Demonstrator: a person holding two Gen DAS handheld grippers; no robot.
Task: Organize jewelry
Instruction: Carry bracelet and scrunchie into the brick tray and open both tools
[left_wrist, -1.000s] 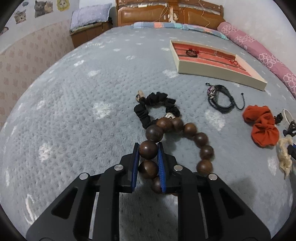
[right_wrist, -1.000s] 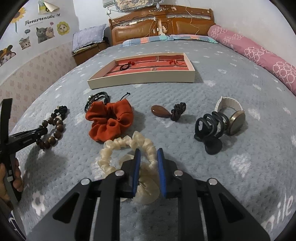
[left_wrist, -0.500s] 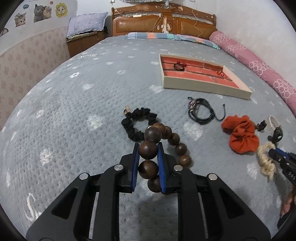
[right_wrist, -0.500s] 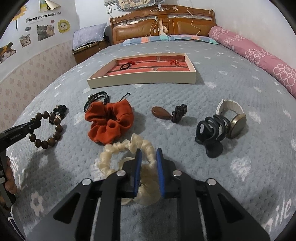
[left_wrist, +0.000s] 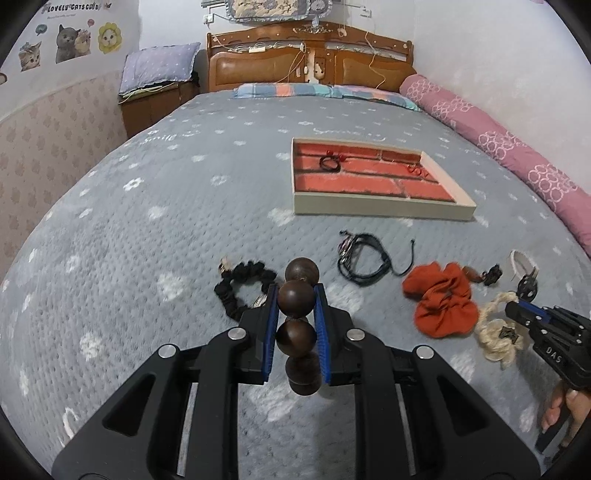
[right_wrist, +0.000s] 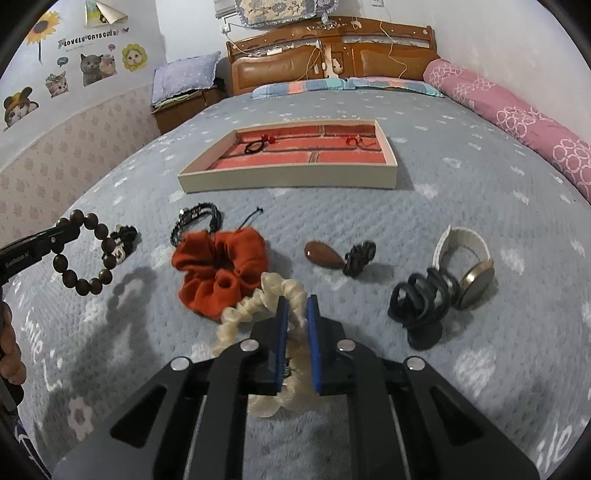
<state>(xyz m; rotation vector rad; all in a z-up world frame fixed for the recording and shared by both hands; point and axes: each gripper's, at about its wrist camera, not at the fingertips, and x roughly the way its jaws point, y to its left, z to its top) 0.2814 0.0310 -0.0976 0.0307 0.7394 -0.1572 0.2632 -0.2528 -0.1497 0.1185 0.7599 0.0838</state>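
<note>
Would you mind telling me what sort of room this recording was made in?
Most likely a home bedroom: the work surface is a grey quilted bedspread, a carved wooden headboard stands behind, with a pillow and cat wall stickers.

A grey bedspread (right_wrist: 443, 192) with pale flower marks covers the bed. On it lies a shallow tray (right_wrist: 288, 181) lined in red, nearer the headboard. In front of the tray lie a black cord bracelet (right_wrist: 195, 221), an orange scrunchie (right_wrist: 218, 271), a black scrunchie (left_wrist: 243, 286), a brown drop-shaped clip (right_wrist: 323, 254), a black claw clip (right_wrist: 421, 302) and a white-strapped watch (right_wrist: 469, 262).
</note>
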